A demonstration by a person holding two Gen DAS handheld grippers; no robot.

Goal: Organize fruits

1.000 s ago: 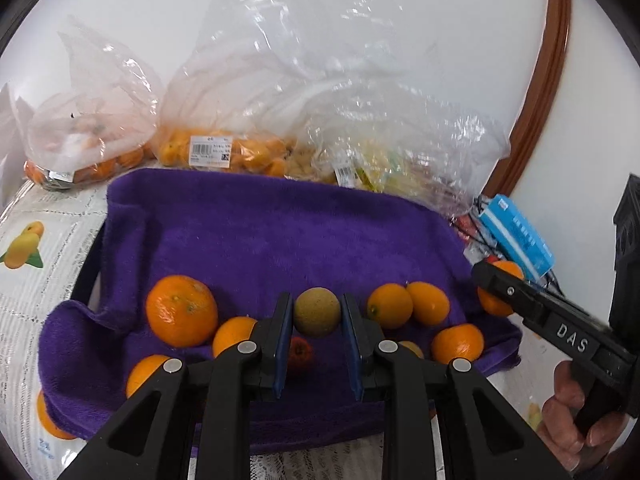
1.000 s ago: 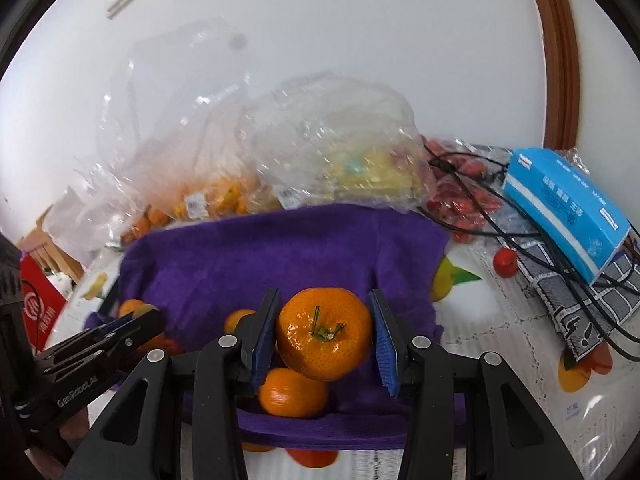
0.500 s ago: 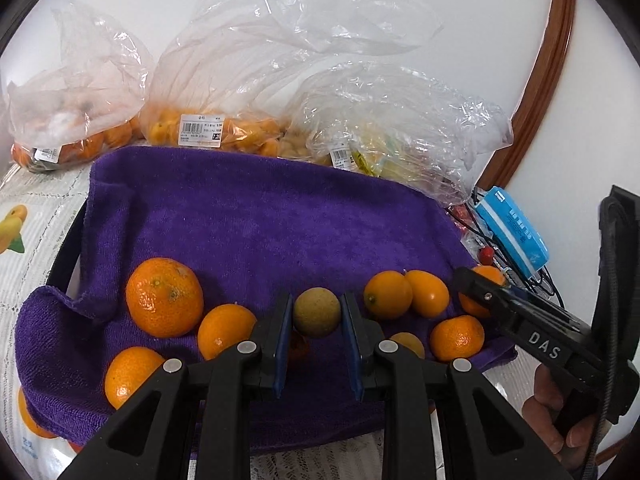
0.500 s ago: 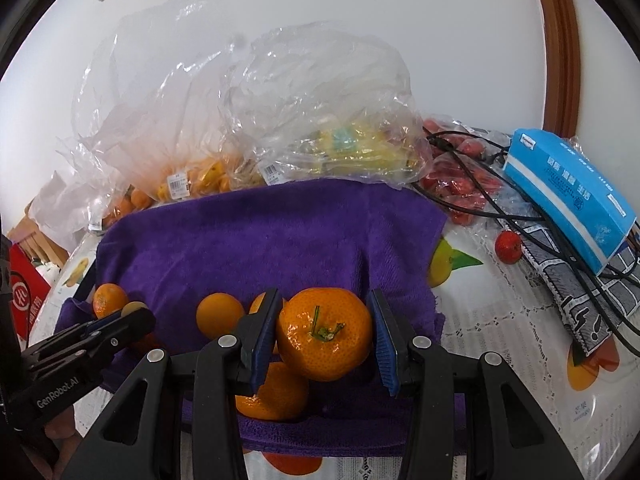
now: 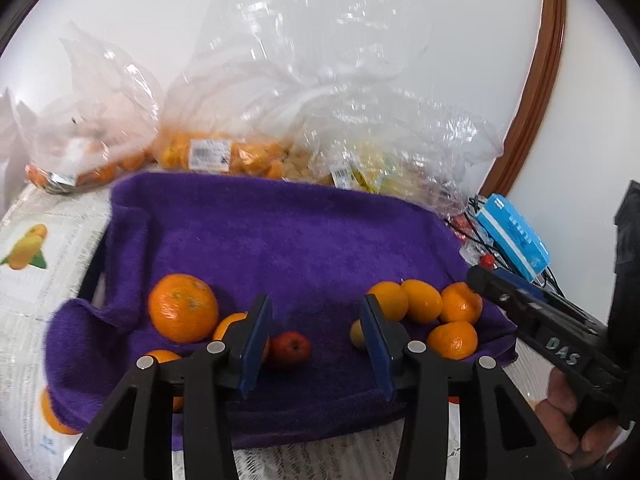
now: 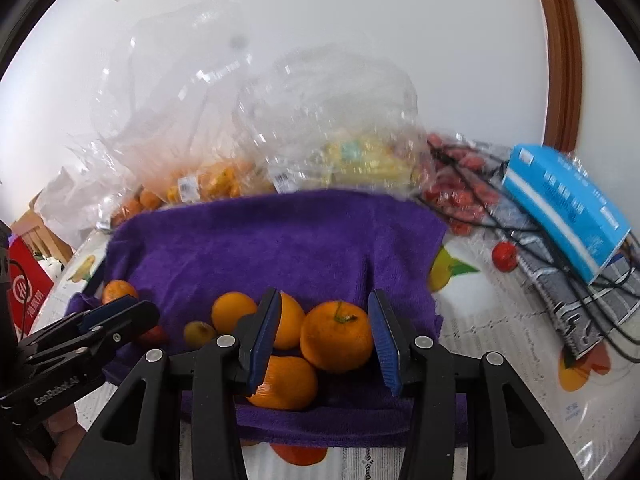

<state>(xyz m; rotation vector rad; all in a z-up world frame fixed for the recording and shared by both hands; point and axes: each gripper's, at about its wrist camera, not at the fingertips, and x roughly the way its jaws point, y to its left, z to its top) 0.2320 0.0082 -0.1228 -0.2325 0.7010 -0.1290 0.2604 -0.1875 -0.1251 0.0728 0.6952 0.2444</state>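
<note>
A purple towel [image 5: 288, 240] [image 6: 280, 240] carries several oranges. My left gripper [image 5: 312, 344] is open and empty above its front edge. A small red fruit [image 5: 290, 350] lies just left of its middle, and a small yellow-brown fruit [image 5: 357, 334] [image 6: 200, 333] lies by its right finger. A big orange [image 5: 183, 307] sits to the left. My right gripper [image 6: 324, 340] is open. A stemmed orange [image 6: 337, 341] rests on the towel between its fingers, among other oranges [image 6: 285, 376].
Clear plastic bags of fruit [image 5: 224, 152] [image 6: 320, 152] line the wall behind the towel. A blue box [image 6: 568, 204] [image 5: 514, 236] and black cables [image 6: 560, 280] lie at the right, with a loose red fruit [image 6: 505, 256]. A red box [image 6: 24, 284] stands at the left.
Both grippers have opened. The left one let go of the small yellow-brown fruit, which now lies on the towel. The right one let go of the stemmed orange among the other oranges.
</note>
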